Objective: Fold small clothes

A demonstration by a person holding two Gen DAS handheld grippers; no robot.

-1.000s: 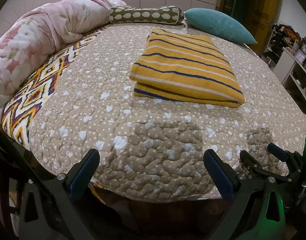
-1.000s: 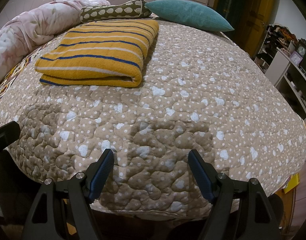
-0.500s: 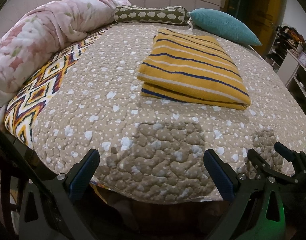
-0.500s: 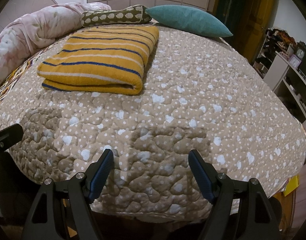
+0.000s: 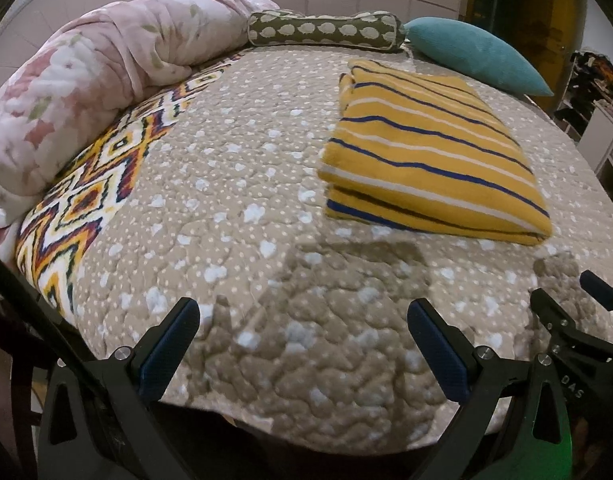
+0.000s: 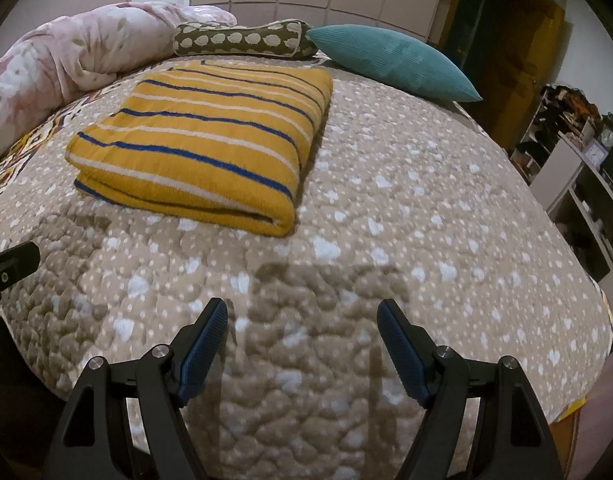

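already the striped cloth [image 5: 430, 160] lay folded flat on the bed [image 5: 234, 184]. both grippers, left [image 5: 302, 344] and right [image 6: 302, 344], hung open and empty near the bed's edge, so the folding looked done.

- The striped cloth [image 5: 430, 152] [image 6: 202, 148] was mustard yellow, with thin blue and white stripes running along its length.
- It lay folded into a thick, flat rectangle of several layers, the rounded fold edge at its near end.
- It rested flat on the bed, toward one o'clock in the left wrist view and eleven o'clock in the right wrist view.
- Nothing touched or held it.
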